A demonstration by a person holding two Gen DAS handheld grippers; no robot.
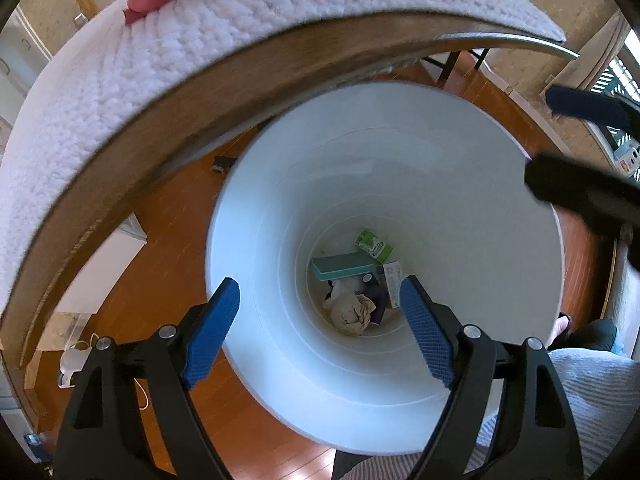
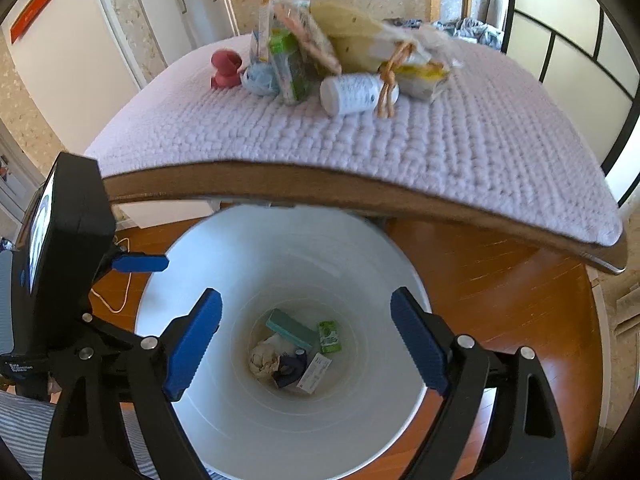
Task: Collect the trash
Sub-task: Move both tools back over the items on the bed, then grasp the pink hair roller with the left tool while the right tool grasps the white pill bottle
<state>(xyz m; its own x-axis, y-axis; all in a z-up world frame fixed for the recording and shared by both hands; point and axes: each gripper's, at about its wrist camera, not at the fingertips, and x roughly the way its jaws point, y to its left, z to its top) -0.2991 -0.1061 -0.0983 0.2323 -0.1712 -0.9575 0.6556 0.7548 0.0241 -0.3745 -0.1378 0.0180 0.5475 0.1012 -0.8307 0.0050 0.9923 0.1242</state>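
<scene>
The right gripper [image 2: 306,334] hangs with its blue-padded jaws spread wide and empty above the round white plastic bin [image 2: 224,420], which stands on the orange-brown wooden floor [image 2: 500,280]. At the bin's bottom lie a teal rectangular block [image 2: 290,330], a small green carton [image 2: 330,336], a crumpled beige paper wad [image 2: 262,360] and a white printed box [image 2: 314,374]. Beyond, on the lavender knitted cloth [image 2: 440,148], a white cylindrical bottle [image 2: 352,93] lies on its side beside a red rubber toy [image 2: 225,68]
</scene>
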